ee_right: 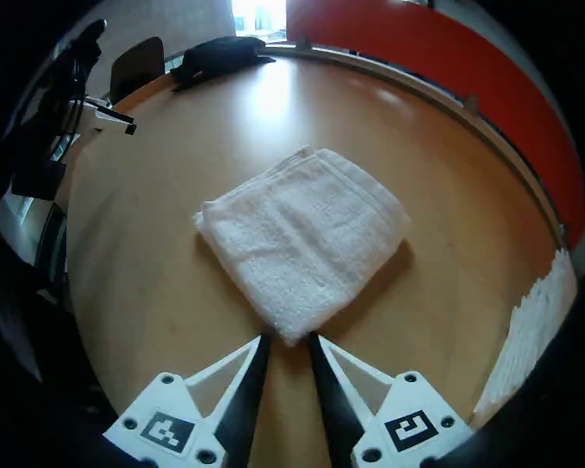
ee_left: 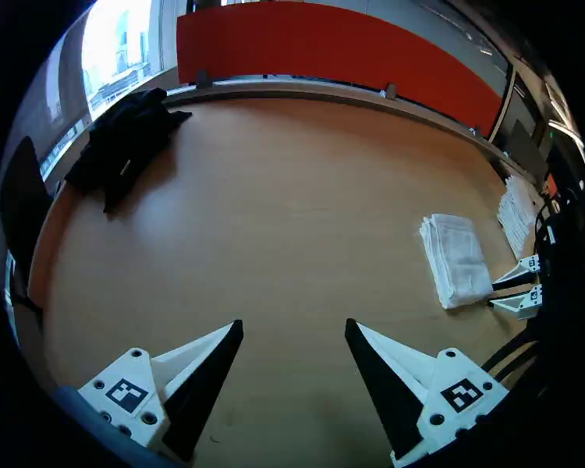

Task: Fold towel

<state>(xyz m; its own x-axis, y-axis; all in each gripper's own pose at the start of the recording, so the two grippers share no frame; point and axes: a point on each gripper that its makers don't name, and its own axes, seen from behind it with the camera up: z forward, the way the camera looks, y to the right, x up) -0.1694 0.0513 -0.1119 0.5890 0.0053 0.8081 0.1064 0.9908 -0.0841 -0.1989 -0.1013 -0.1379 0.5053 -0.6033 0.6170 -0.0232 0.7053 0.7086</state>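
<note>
Right gripper (ee_right: 288, 339) first: its fingers were nearly together with just a thin gap, and the near corner of the towel (ee_right: 304, 238) sat right at the tips. Honestly couldn't tell whether they were pinching that corner or only touching it. The towel was folded into a thick square and lay flat on the table (ee_right: 175, 296). It was turned like a diamond, with one corner pointing back at the gripper. Off to the right, near the table edge, was a stack (ee_right: 536, 324) of more white towels, well apart from the folded one.

Left gripper (ee_left: 292, 335) was a different story: fingers spread wide, with bare wood showing between them. From its view the towel lay well off to the right, with the right gripper's white tips at its near end. The stack sat just past it by the edge.

Further out, a black garment (ee_left: 125, 144) was bunched at the far left corner of the table, with a chair (ee_left: 19, 203) beside that side. A red panel (ee_left: 331, 47) ran behind the far edge, and a bright window (ee_left: 117, 51) was next to it. In the right gripper view, the left gripper showed up far off at the upper left, by the table's edge.
</note>
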